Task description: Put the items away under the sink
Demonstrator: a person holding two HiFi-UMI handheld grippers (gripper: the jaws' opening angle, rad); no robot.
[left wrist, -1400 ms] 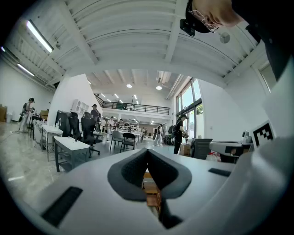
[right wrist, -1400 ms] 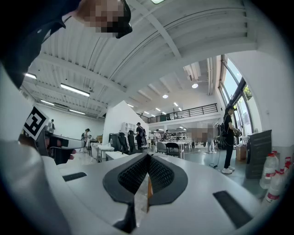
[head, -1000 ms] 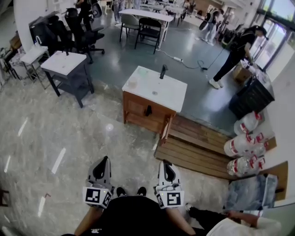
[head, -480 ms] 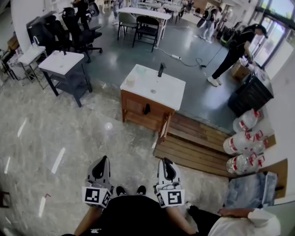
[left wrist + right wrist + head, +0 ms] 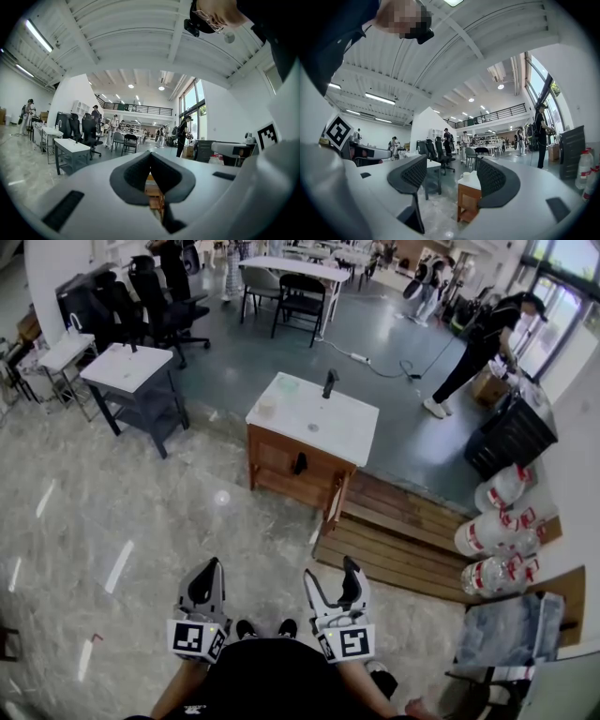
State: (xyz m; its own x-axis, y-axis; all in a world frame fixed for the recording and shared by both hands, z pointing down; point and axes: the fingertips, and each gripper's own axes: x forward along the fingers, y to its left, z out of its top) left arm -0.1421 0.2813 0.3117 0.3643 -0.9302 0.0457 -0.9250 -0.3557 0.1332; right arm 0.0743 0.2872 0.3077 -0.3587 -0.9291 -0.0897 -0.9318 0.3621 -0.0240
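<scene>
A wooden sink cabinet with a white top and a black faucet stands a few steps ahead on the floor. A small cup sits on its top. Both grippers are held low in front of my body, far short of the cabinet. My left gripper is shut and empty. My right gripper has just been opening and stands open with nothing between its jaws. In the right gripper view the cabinet and cup show between the pads of the right gripper. The left gripper shows closed pads.
A low wooden platform lies right of the cabinet, with large water jugs beyond it. A second sink table and office chairs stand at the left. A person bends by a black bin.
The right gripper's jaws have opened from shut. The left gripper has not moved. The person at the lower right corner has left the view.
</scene>
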